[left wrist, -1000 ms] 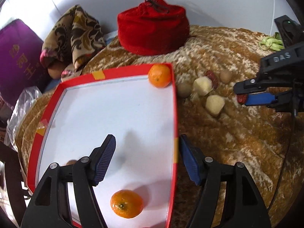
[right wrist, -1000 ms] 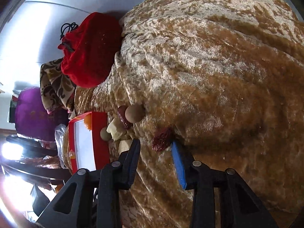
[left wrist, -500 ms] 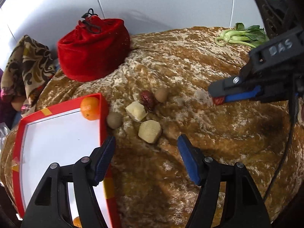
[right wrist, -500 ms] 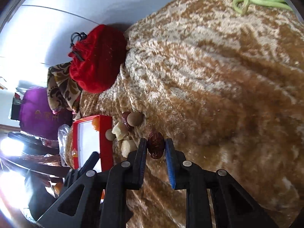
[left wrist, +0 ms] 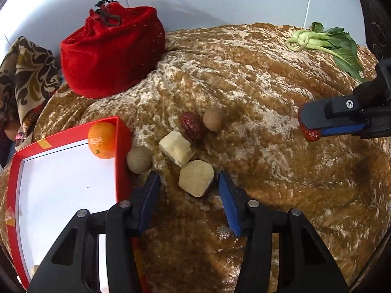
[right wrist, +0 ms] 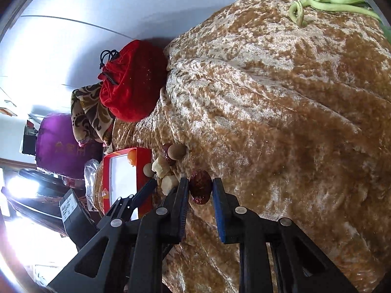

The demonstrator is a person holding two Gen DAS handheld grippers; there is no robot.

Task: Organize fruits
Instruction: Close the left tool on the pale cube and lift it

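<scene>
My right gripper [right wrist: 200,190] is clamped on a red date [right wrist: 200,190], held just above the cloth [right wrist: 281,112]. My left gripper [left wrist: 189,188] is spread wide, fingers either side of a pale chunk [left wrist: 196,181]. Just beyond lie another chunk [left wrist: 175,148], a second date [left wrist: 191,126] and two brown balls [left wrist: 139,159]; an orange [left wrist: 101,139] sits in the tray [left wrist: 122,151] corner.

- The tablecloth [left wrist: 268,171] is crushed velvet, golden-brown with a patchy sheen.
- On it, the drawstring pouch [left wrist: 110,56] is red velvet, matt and soft (its cord looks dark and thin).
- The tray [left wrist: 121,146] on the cloth has glossy red walls and a smooth white floor.
- The red date [right wrist: 200,188] has wrinkled, shiny skin.
- The right gripper [right wrist: 200,190] has matt black plastic fingers [right wrist: 180,202] with blue ribbed pads and metal screws.
</scene>
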